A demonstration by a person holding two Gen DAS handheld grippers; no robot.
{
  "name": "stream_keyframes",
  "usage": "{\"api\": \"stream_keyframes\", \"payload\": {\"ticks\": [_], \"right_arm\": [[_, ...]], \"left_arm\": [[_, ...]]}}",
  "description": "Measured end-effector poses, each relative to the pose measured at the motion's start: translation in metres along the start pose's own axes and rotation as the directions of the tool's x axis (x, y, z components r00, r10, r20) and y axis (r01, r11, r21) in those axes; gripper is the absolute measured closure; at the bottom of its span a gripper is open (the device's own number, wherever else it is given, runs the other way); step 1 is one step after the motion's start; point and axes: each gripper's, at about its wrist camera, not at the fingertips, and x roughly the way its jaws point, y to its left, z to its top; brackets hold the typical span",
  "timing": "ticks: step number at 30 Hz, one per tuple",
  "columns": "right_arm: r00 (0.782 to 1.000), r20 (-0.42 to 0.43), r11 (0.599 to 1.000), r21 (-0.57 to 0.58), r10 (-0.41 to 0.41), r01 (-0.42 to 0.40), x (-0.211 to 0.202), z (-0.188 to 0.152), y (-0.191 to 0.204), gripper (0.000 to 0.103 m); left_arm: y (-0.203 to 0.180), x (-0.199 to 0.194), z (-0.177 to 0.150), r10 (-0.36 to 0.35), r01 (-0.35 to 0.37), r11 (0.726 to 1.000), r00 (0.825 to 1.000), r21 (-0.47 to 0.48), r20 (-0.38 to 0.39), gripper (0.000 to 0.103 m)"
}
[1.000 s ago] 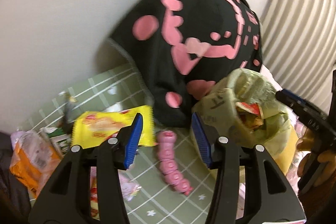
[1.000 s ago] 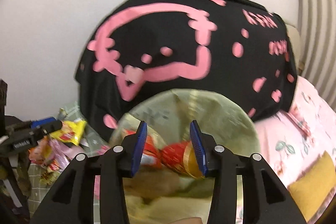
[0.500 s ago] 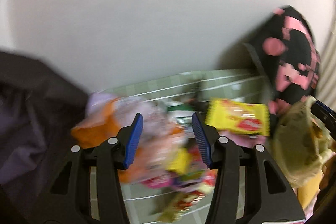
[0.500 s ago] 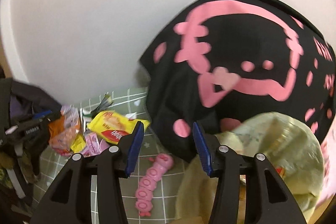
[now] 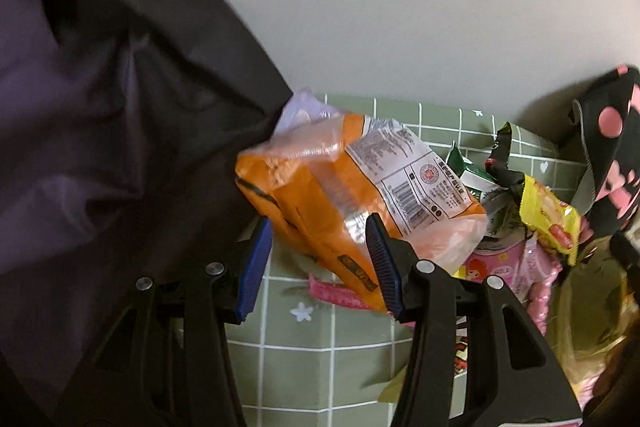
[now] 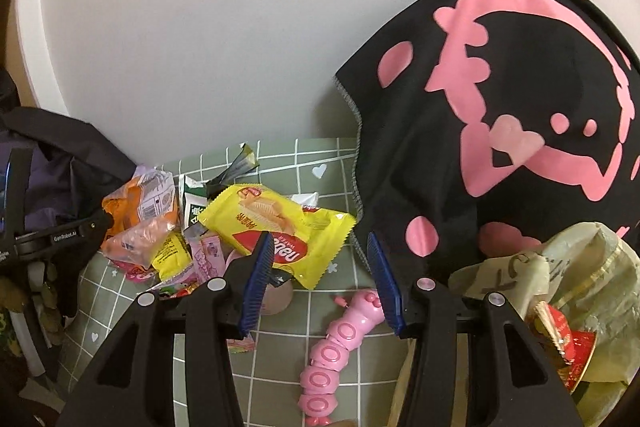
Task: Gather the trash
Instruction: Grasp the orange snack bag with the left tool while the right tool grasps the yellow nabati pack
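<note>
A heap of snack wrappers lies on a green checked mat [image 6: 276, 347] by the wall. My left gripper [image 5: 318, 225] is open and tilted down over an orange snack bag [image 5: 340, 187]. The bag's lower end reaches between the blue pads without being pressed. My right gripper [image 6: 319, 241] is open and empty above a yellow wafer pack [image 6: 276, 223]. The orange snack bag [image 6: 140, 219] lies left of that pack. An olive plastic trash bag [image 6: 568, 287] with red wrappers inside gapes at the lower right, and its edge [image 5: 580, 307] also shows in the left wrist view.
A dark jacket [image 5: 100, 107] is bunched against the orange bag on the left. A black cloth with pink print [image 6: 500, 107] drapes over something on the right. A pink caterpillar toy [image 6: 340, 339] lies on the mat. Small yellow [image 5: 548, 223] and pink wrappers [image 5: 504, 267] fill the heap.
Both views have swung left, away from the trash bag's mouth and the black cloth toward the wrapper heap. The left gripper has dropped close over the orange bag. The right jaws have widened a little.
</note>
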Motion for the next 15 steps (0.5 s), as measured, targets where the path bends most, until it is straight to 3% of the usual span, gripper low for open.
{"api": "stream_keyframes", "payload": {"ticks": [5, 8, 12, 15], "right_arm": [[1.0, -0.025, 1.0, -0.011, -0.009, 0.009, 0.01, -0.003, 0.007, 0.057], [0.999, -0.036, 1.0, -0.007, -0.004, 0.004, 0.013, -0.005, 0.008, 0.057], [0.999, -0.04, 1.0, -0.011, 0.014, -0.015, 0.016, -0.004, 0.01, 0.057], [0.998, -0.047, 0.999, -0.026, 0.039, -0.04, 0.022, -0.005, 0.012, 0.057]], "left_arm": [[-0.002, 0.016, -0.001, -0.067, 0.064, 0.996, 0.997, -0.055, -0.042, 0.057], [-0.007, 0.027, 0.002, -0.059, 0.055, 0.997, 0.995, -0.049, -0.077, 0.058], [-0.014, 0.03, 0.003, -0.043, 0.043, 0.999, 0.993, -0.008, -0.112, 0.09], [-0.019, 0.021, 0.005, -0.071, 0.073, 0.997, 0.993, 0.027, -0.093, 0.095]]}}
